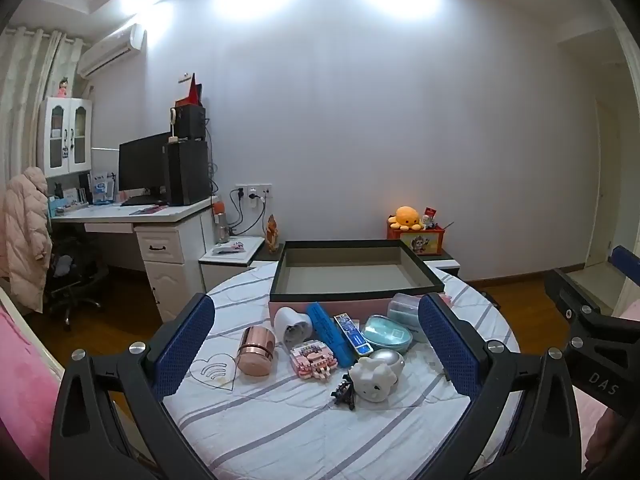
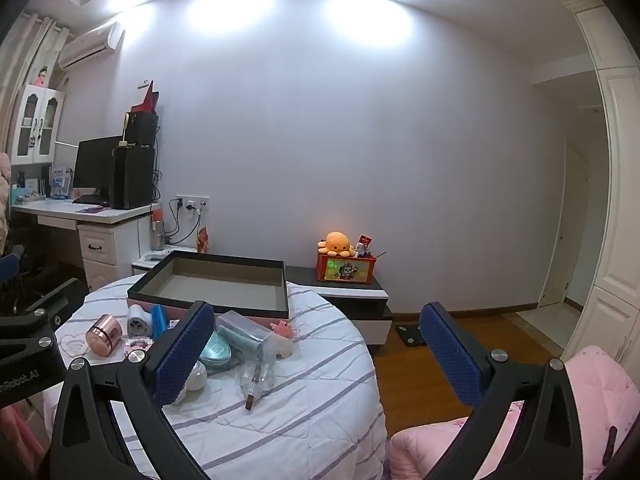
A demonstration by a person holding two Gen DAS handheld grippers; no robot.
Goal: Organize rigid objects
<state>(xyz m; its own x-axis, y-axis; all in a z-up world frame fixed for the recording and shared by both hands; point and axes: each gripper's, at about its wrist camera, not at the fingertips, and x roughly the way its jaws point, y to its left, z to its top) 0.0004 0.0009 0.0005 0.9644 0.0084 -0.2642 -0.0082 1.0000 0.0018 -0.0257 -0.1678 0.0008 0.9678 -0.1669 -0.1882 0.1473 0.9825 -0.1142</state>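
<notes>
Black plastic beside your left gripper [image 1: 316,344] reads "DAS", and both it and your right gripper [image 2: 316,350] hang with jaws spread wide and empty above the striped round table [image 1: 280,432]. Between your left pads lie a white pig figure [image 1: 374,376], a copper jar [image 1: 256,350], a pink block toy [image 1: 314,360] and a blue case [image 1: 330,330], crowded together. Beyond them the dark-rimmed tray [image 1: 352,288] sits at the table's far edge; open floor [image 2: 432,368] lies right.

Near half of table [image 1: 280,432] bare; small items [image 1: 324,344] crowd middle, blocking low path to tray [image 1: 356,276] behind
</notes>
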